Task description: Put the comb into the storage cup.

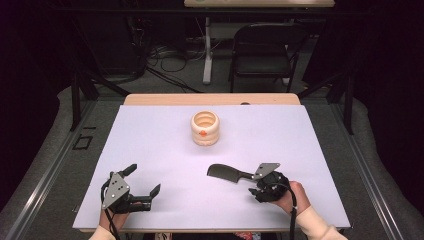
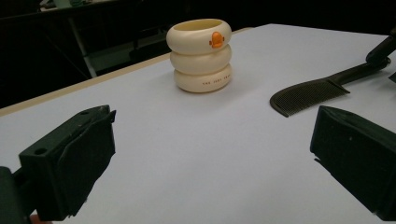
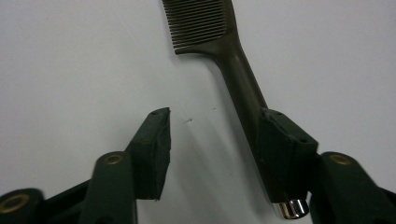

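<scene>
A cream cup (image 1: 205, 128) shaped like stacked rings, with an orange beak mark, stands upright at the table's far middle; it is also ahead in the left gripper view (image 2: 200, 55). A black comb (image 1: 225, 173) lies flat on the white table (image 1: 150, 135), teeth pointing left. My right gripper (image 1: 254, 183) is open around the comb's handle (image 3: 233, 60), which rests against the inner face of one jaw; the other jaw stands apart from it (image 3: 215, 116). My left gripper (image 1: 145, 179) is open near the front left, with nothing between its jaws (image 2: 210, 154). The comb (image 2: 308, 95) lies to its right.
A black folding chair (image 1: 265, 50) and a white table leg (image 1: 207, 50) stand beyond the table, with cables on the floor. A wooden strip (image 1: 210, 99) runs along the far edge. Dark frame posts (image 1: 76, 95) flank the table.
</scene>
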Demonstrator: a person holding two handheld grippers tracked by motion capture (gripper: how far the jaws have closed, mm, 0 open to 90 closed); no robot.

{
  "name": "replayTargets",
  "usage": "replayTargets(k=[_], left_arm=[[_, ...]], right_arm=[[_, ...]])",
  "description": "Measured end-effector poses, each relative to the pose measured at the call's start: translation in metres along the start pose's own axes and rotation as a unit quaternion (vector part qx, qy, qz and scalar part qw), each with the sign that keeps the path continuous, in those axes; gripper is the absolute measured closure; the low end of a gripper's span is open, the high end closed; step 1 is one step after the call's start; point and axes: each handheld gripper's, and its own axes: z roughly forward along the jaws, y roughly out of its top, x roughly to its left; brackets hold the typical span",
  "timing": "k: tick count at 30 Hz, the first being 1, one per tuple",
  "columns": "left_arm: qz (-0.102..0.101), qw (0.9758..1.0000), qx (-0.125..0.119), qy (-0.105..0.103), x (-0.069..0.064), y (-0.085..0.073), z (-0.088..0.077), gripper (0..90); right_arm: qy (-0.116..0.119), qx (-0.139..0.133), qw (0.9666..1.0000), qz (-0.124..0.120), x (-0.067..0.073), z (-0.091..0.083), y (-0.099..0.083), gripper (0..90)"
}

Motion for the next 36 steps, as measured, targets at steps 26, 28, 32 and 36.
replayTargets(k=[26, 28, 32, 36], left_arm=[[0.000, 1.0000, 0.002, -0.002, 0.000, -0.001, 0.000, 0.0], [0.001, 1.0000, 0.002, -0.002, 0.000, 0.000, 0.000, 0.0], [0.003, 1.0000, 0.003, -0.004, 0.000, -0.001, 0.001, 0.0], [0.000, 1.0000, 0.002, -0.004, -0.001, -0.001, 0.002, 0.0]], right_arm=[[0.030, -0.008, 0.9994, -0.014, -0.009, -0.009, 0.013, 3.0], [0.031, -0.011, 0.9994, -0.014, -0.011, -0.009, 0.015, 1.6], [0.038, -0.001, 0.9992, -0.016, -0.015, -0.006, 0.017, 0.0], [0.048, 0.005, 0.9987, -0.015, -0.020, -0.004, 0.021, 0.0]])
